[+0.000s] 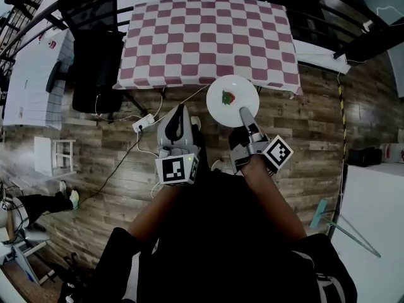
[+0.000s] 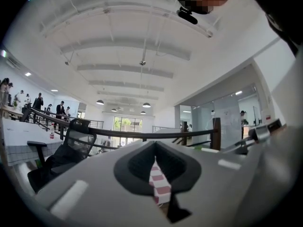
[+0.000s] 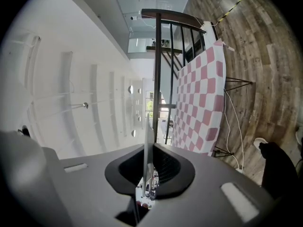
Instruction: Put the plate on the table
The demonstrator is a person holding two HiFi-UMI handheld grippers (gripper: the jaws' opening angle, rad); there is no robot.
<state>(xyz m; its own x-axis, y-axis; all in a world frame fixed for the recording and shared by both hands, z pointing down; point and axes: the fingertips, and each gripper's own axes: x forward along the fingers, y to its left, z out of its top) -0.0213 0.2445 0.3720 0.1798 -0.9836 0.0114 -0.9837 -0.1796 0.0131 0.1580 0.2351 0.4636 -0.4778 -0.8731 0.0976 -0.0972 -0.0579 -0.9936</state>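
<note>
Between right claw [image 3: 146, 176] jaws, plate [image 3: 147, 141] edge-on, round from head view

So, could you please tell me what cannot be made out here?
- Plate face: right gripper view shows it only edge-on.
- Red-and-green thing on it: too small in the head view to identify.
- Plate's height over the table: the head view looks steeply down.
- Right gripper, the jaw under the plate: hidden by it in the head view.
</note>
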